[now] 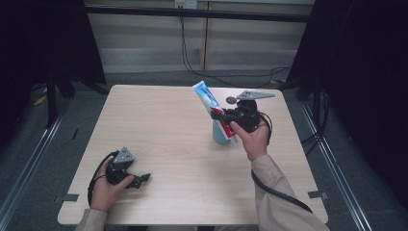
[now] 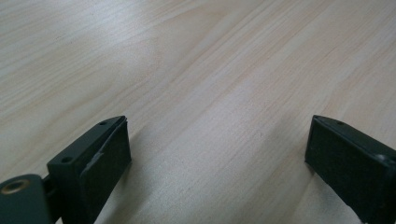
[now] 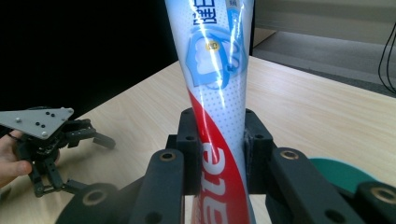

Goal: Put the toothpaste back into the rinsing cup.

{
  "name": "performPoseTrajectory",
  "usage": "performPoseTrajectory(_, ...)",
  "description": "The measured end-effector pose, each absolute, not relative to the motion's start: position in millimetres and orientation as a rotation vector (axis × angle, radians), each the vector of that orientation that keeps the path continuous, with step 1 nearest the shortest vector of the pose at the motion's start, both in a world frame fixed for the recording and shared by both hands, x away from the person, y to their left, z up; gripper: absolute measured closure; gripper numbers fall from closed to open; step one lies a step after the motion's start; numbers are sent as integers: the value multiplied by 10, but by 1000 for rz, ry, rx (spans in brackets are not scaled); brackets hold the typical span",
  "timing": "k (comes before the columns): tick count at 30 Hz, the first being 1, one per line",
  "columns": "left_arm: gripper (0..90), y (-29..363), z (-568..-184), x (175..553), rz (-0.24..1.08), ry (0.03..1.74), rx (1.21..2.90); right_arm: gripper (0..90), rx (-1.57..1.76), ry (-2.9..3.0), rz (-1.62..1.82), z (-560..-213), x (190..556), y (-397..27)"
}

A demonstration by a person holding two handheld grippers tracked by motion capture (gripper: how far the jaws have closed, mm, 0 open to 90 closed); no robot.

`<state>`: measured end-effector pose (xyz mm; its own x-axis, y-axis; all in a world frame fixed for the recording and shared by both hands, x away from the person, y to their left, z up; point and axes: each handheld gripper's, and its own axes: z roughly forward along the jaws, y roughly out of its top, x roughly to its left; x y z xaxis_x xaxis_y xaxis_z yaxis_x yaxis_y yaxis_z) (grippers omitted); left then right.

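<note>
Right hand-held gripper (image 3: 218, 140) pinched the white, blue and red plastic toothpaste tube (image 3: 215, 84) above a teal cup (image 1: 220, 134) (slick tube, could slip); left hand-held gripper (image 1: 139, 180) sat spread on the tabletop (image 1: 173, 144).

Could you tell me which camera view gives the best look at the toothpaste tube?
The right gripper view: the toothpaste tube looms close, its print sharp, clamped between the right gripper jaws. The high view shows it small, tilted over a teal cup. The left gripper view faces bare table.

Table (image 1: 183, 144), pale wood-grain top, rounded corners: one teal cup (image 1: 220, 134) standing right of centre, toothpaste tube inside.
</note>
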<state>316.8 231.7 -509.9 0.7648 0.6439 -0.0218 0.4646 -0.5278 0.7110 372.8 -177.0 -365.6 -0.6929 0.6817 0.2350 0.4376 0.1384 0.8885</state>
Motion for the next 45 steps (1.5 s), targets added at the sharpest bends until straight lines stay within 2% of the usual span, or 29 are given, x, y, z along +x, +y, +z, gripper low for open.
performPoseTrajectory(31,60,2318,-5097,3169,314,817,2233,735,1138,2098,1539,-3605,4043,-1786)
performPoseTrajectory(45,59,2318,-5097,3169,315,818,2233,734,1175,2066,1512,-3710,4216,-1796)
